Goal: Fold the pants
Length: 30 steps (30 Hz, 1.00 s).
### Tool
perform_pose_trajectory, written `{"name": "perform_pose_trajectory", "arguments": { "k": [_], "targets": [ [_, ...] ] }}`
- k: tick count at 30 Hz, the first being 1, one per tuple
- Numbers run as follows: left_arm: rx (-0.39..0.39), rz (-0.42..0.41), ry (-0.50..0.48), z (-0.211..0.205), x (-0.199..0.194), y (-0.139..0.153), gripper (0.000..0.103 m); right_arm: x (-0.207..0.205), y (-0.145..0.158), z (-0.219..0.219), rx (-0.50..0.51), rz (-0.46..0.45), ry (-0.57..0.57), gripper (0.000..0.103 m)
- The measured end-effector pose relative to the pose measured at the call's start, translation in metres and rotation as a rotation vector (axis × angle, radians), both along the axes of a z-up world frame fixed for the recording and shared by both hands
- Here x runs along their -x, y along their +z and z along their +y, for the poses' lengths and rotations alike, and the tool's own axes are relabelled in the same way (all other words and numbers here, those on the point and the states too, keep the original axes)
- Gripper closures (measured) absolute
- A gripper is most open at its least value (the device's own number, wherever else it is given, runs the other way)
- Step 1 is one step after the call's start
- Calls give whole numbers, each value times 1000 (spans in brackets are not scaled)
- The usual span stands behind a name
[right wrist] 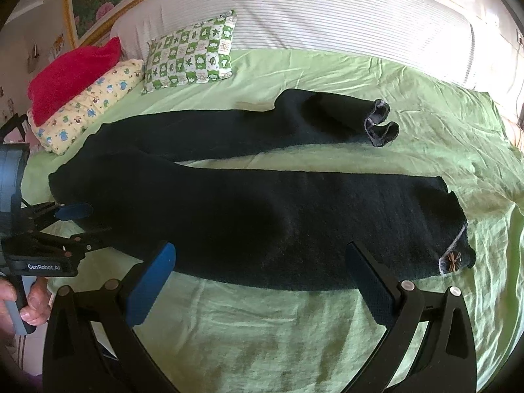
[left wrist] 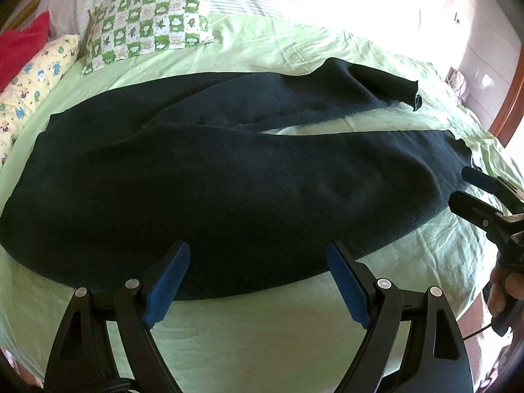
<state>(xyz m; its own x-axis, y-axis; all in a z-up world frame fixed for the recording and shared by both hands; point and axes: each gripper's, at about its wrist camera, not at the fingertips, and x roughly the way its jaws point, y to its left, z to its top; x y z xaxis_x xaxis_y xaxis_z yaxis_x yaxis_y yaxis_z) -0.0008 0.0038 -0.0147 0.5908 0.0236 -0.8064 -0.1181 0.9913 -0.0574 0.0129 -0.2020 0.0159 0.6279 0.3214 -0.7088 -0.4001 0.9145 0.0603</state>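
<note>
Dark navy pants [left wrist: 229, 177] lie spread flat on the green bed sheet [left wrist: 262, 334], waist to the left and both legs running right. The far leg's hem [right wrist: 380, 124] is rolled and shows a grey inside. A small brown bow sits on the near leg's hem [right wrist: 453, 257]. My left gripper [left wrist: 258, 247] is open at the near edge of the pants, close to the waist end, and shows as the left gripper [right wrist: 78, 222] in the right wrist view. My right gripper [right wrist: 262, 250] is open over the near leg's edge. The same right gripper [left wrist: 471, 193] appears beside the near hem.
A green-and-white checked pillow [right wrist: 191, 52], a yellow patterned pillow [right wrist: 88, 104] and a red cushion [right wrist: 72, 72] lie at the head of the bed by the white striped headboard [right wrist: 327, 13]. Bare green sheet stretches in front of the pants. A person's hand [right wrist: 32, 301] holds the left gripper's handle.
</note>
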Motion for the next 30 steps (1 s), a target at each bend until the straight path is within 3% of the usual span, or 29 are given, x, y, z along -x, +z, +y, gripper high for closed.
{"name": "perform_pose_trajectory", "arguments": {
  "k": [30],
  "targets": [
    [14,11,-15,2,-9,-3,17,-5,1,-1,-16,4,3,0]
  ]
}}
